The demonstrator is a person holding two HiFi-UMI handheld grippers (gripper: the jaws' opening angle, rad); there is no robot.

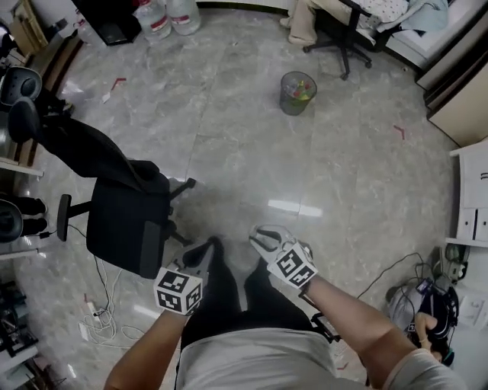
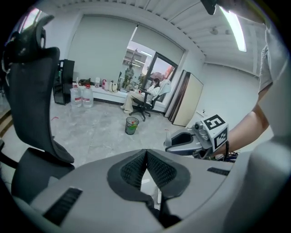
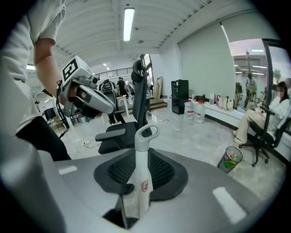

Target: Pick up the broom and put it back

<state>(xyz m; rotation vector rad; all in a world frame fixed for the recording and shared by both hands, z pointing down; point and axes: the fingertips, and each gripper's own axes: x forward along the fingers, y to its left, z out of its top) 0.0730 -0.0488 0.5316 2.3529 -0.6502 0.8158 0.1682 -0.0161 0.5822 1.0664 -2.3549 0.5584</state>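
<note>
- Right gripper view: found the broom handle [image 3: 142,175] pinched between the pads of the right gripper [image 3: 141,159]; pale grey shaft with a small red label.
- Logged its long axis running along the jaws, straight away from the camera, with the looped hanging end foremost and well past the pad tips.
- Noted a slight lean of the looped end to the right in that view.
- Could not see the brush end in any view; lost the lower shaft behind the gripper body.
- Left gripper view: recorded the left gripper [image 2: 146,152] with pad tips pressed together and nothing between them; saw the right gripper just beside it, on its right.
- Head view: placed both grippers low in frame, side by side but apart, in front of the person's dark trousers.
- Found open grey stone floor [image 1: 229,129] ahead of both grippers, bare across the middle of the room.
- Marked a black office chair [image 1: 126,221] close on the left, near the left gripper.
- Marked a waste bin [image 1: 297,92] well ahead and water bottles [image 1: 169,15] at the far edge.
- Noted a seated person [image 1: 313,23] at the far right.
- Marked loose cables [image 1: 396,282] and a white cabinet [image 1: 474,202] along the right edge.
</note>
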